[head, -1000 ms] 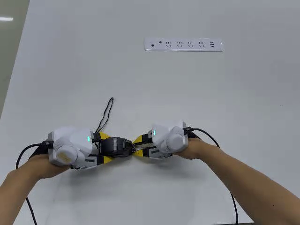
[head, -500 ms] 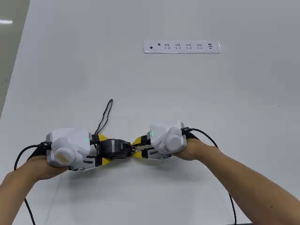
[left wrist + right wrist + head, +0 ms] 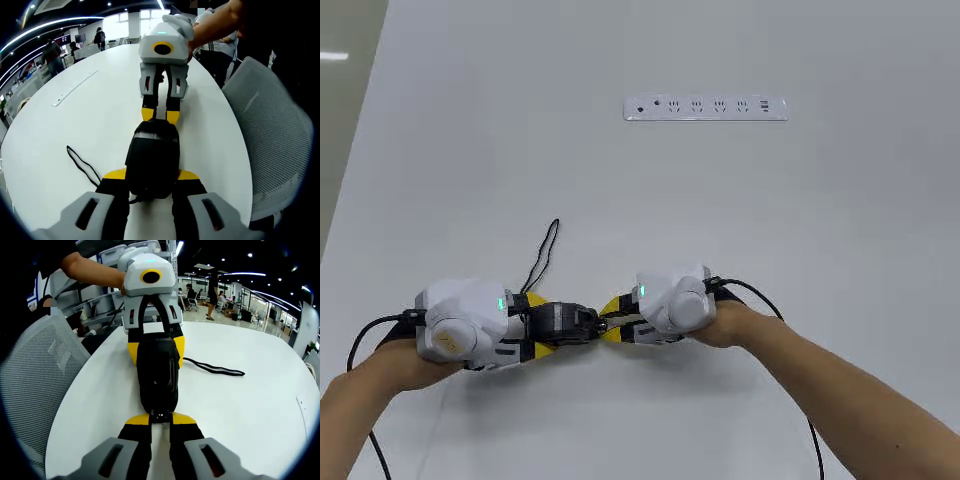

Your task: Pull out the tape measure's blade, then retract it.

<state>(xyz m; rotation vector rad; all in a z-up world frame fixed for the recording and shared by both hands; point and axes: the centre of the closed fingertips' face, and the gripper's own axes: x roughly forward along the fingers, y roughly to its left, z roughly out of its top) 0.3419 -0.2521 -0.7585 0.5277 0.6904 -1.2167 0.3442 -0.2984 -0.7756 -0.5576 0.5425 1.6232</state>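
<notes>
Hardly anything had moved between the 2 grippers since 1 s earlier; the whole head view had slid, carrying the power strip (image 3: 705, 107) lower in the frame, which was the headset's doing; the grippers had merely settled a little lower and further left in the picture, as close together as before. At the lower middle of the head view the tape measure (image 3: 563, 323) lay on the white table (image 3: 770, 220), its black strap (image 3: 545, 250) trailing toward the upper left. The left gripper (image 3: 151, 175) had its jaws spread to the width of the case and clamped on both sides of it. The right gripper (image 3: 161, 419), facing it nose to nose, had its jaws drawn almost together on a small dark tab at the near end of the case, which I took for the blade tip (image 3: 160, 416). No length of blade showed between case and jaws, so the pull-out seemed only about to begin; the next move would call for the right gripper to draw straight away along the blade's line, pinch kept firm, while the left held the case steady.
</notes>
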